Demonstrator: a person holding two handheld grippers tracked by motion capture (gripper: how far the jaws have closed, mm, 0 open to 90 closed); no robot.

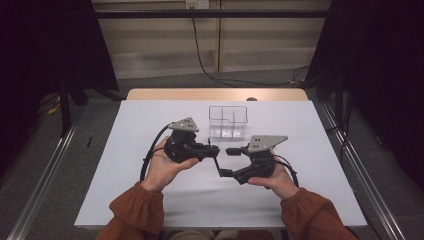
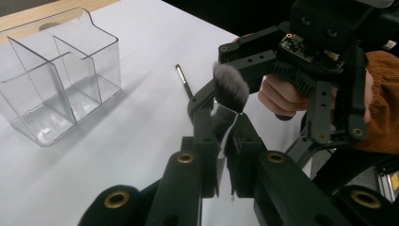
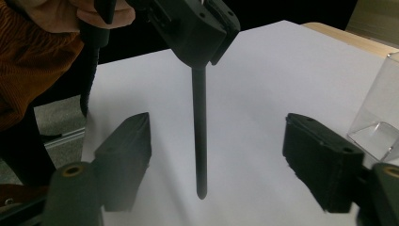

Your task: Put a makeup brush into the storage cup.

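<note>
Forearms in rust-orange sleeves come up from the bottom of the high view, each hand carrying a gripper over the white table. At centre frame the left gripper is clamped on a slim makeup brush, whose dark handle hangs almost straight down toward the table. The right gripper stands just to its right, its jaws apart around that handle. A clear compartment box waits above centre, likely where the brush is headed, which would explain the upright hold.

Seen from the left gripper view, its two black jaws at bottom centre pinch the silvery ferrule, the grey bristles pointing up toward mid-frame. So the brush's long axis runs near vertical, bristles up, handle down. The right gripper fills the upper right, and the box sits upper left.

From the right gripper view, the handle drops from the left gripper at top centre to a free tip at lower centre. It hangs between the right fingers, which stand clear of it on both sides, apparently lining up for a handover.
</note>
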